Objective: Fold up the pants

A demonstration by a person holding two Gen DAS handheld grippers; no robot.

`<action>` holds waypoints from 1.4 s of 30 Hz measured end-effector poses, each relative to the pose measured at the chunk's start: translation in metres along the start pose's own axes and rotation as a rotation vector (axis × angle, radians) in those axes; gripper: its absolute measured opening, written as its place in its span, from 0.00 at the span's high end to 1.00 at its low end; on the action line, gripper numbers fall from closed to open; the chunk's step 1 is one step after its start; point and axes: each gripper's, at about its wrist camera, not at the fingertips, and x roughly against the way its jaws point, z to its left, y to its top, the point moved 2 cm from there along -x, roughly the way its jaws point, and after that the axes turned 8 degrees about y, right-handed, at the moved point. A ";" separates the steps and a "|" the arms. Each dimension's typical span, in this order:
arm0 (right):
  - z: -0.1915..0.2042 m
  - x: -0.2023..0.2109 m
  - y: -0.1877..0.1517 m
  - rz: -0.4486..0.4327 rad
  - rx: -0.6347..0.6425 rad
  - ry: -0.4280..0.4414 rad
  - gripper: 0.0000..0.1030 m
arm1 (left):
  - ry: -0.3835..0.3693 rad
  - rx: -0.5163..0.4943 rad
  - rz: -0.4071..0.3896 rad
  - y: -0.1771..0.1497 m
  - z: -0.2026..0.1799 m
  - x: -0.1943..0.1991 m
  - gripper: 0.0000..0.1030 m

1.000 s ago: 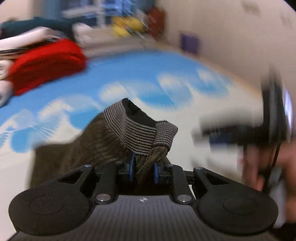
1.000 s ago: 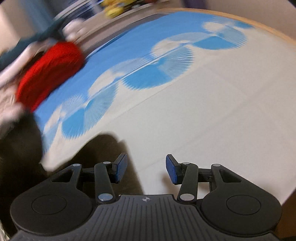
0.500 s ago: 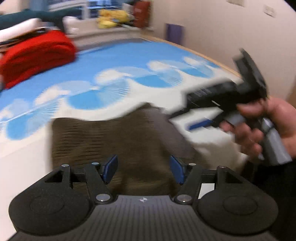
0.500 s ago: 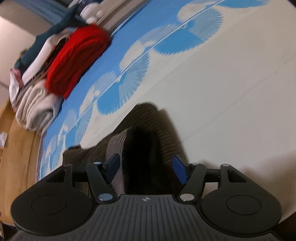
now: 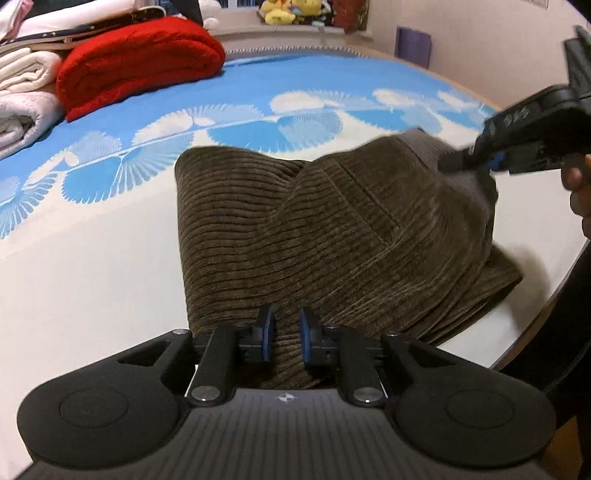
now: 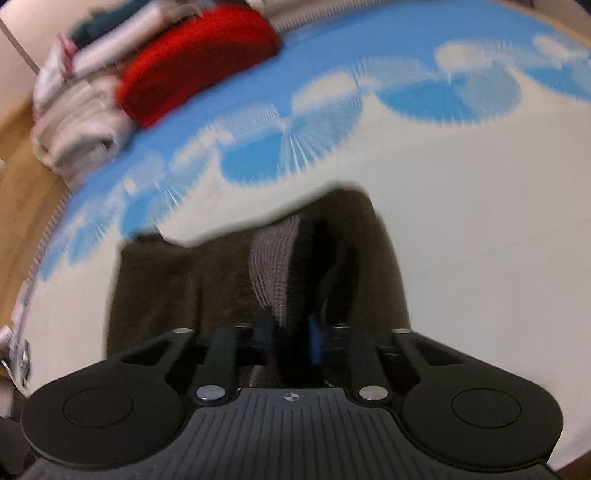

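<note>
The brown corduroy pants (image 5: pixel 332 229) lie partly folded on the white and blue bed cover (image 5: pixel 92 258). My left gripper (image 5: pixel 284 332) is shut on the near edge of the pants. My right gripper (image 6: pixel 291 336) is shut on the grey ribbed waistband (image 6: pixel 273 273) and lifts that corner of the pants (image 6: pixel 166 288). The right gripper also shows in the left wrist view (image 5: pixel 476 158) at the far right, holding the raised corner. The right wrist view is blurred.
A folded red blanket (image 5: pixel 140 62) and white towels (image 5: pixel 26 107) are stacked at the back left; they also show in the right wrist view (image 6: pixel 199 55). Plush toys (image 5: pixel 280 14) sit on a far ledge. The bed edge runs along the right.
Both grippers were open half a second ago and have closed on the pants. The right gripper has taken the waistband corner and raised it.
</note>
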 end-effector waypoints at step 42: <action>-0.021 0.012 0.009 0.000 0.180 -0.129 0.60 | -0.020 0.000 0.120 0.081 0.035 -0.051 0.70</action>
